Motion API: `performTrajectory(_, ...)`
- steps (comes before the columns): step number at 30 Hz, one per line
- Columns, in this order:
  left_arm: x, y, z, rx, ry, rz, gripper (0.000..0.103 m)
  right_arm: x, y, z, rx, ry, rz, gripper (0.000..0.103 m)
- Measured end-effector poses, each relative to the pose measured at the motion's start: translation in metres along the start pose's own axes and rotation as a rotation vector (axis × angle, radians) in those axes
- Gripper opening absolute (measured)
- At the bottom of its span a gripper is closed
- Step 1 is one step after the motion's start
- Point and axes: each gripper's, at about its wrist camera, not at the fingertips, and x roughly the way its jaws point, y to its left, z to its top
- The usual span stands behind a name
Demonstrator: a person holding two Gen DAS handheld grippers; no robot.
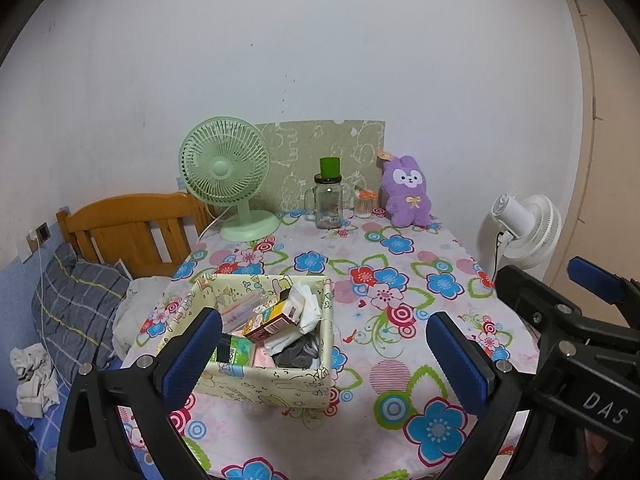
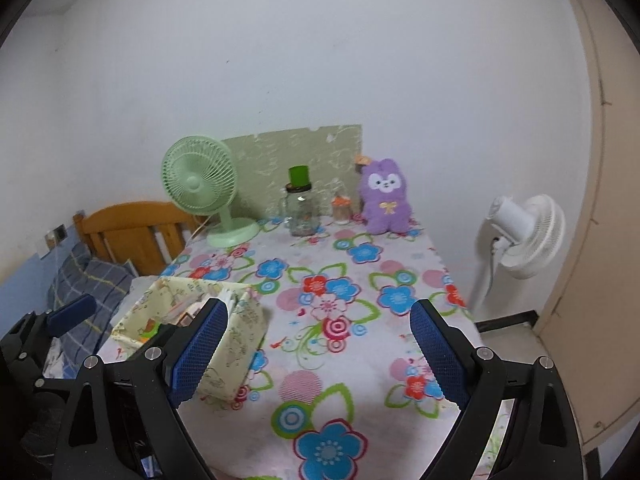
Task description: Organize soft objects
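Observation:
A purple plush rabbit [image 1: 407, 194] [image 2: 385, 200] sits upright at the far right of the flowered table, against the wall. A cream fabric box [image 1: 264, 386] [image 2: 236, 340] stands near the table's front left, holding small cartons, packets and dark cloth. My left gripper [image 1: 324, 334] is open and hangs above the table's near edge, its left finger in front of the box. Wide open too, my right gripper [image 2: 318, 322] hovers over the table front with nothing between its pads; its left finger overlaps the box. The right gripper's body also shows at the right edge of the left wrist view.
A green desk fan [image 1: 228, 176] stands at the back left, with a glass jar with a green cup on top [image 1: 328, 196] and a small jar [image 1: 366, 204] beside the rabbit. A white floor fan [image 1: 528, 230] stands right of the table. A wooden bed with a pillow [image 1: 80, 300] lies left.

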Motion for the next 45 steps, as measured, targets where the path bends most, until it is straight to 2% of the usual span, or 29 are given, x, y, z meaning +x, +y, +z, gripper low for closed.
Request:
performTrajectory(5, -0.007, 0.003, -0.003, 0.008, -0.012, 0.013, 0.103, -0.013, 0.000, -0.003, -0.006, -0.030, -0.047, 0.099)
performTrajectory(13, -0.020, 0.009, -0.007, 0.001, -0.035, 0.017, 0.103, -0.027, 0.002, -0.007, -0.006, -0.052, -0.064, 0.099)
performTrajectory(45, -0.020, 0.015, -0.007, 0.000, -0.045, 0.022, 0.103, -0.028, 0.013, -0.009, 0.012, -0.074, -0.075, 0.102)
